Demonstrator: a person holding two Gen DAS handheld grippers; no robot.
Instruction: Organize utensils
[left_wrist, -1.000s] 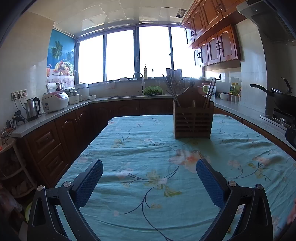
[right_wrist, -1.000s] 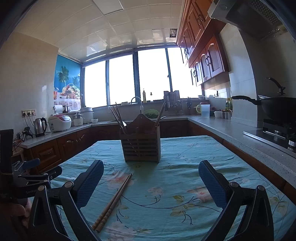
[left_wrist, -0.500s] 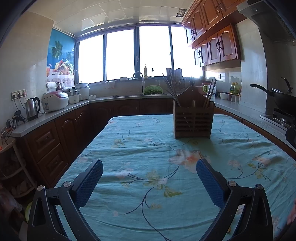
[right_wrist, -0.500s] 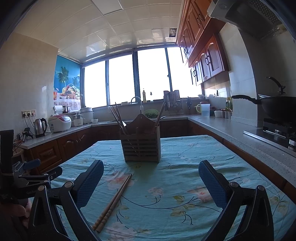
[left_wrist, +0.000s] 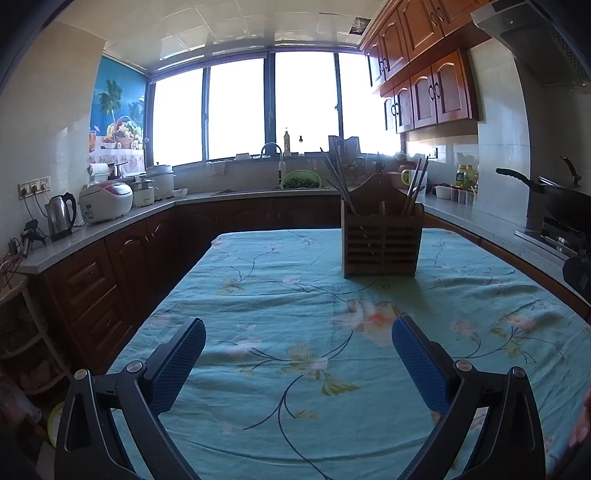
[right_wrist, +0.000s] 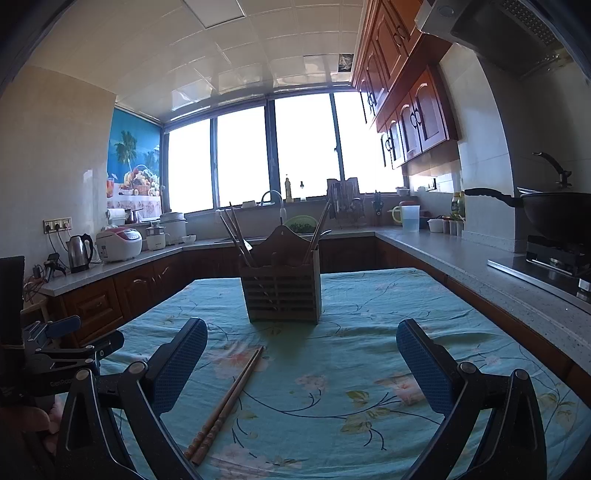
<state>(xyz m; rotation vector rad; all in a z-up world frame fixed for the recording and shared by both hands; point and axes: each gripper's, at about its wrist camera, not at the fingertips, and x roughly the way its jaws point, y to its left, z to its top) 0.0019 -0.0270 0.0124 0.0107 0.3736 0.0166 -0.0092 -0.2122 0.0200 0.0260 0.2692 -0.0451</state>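
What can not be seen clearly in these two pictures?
- Loose chopsticks: missing from the left wrist view, outside its frame.
- Wooden holder: its inside is hidden by the slatted front in both views.
- Chopsticks in holder: their count is unclear against the bright window.
- Left gripper, right gripper: bodies cut off by the bottom edge.

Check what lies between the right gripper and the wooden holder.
Right wrist view: a chopstick pair on the tablecloth between right gripper and wooden holder.

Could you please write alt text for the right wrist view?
A pair of chopsticks lies on the floral tablecloth between the open right gripper fingers, with a wooden utensil holder standing beyond.
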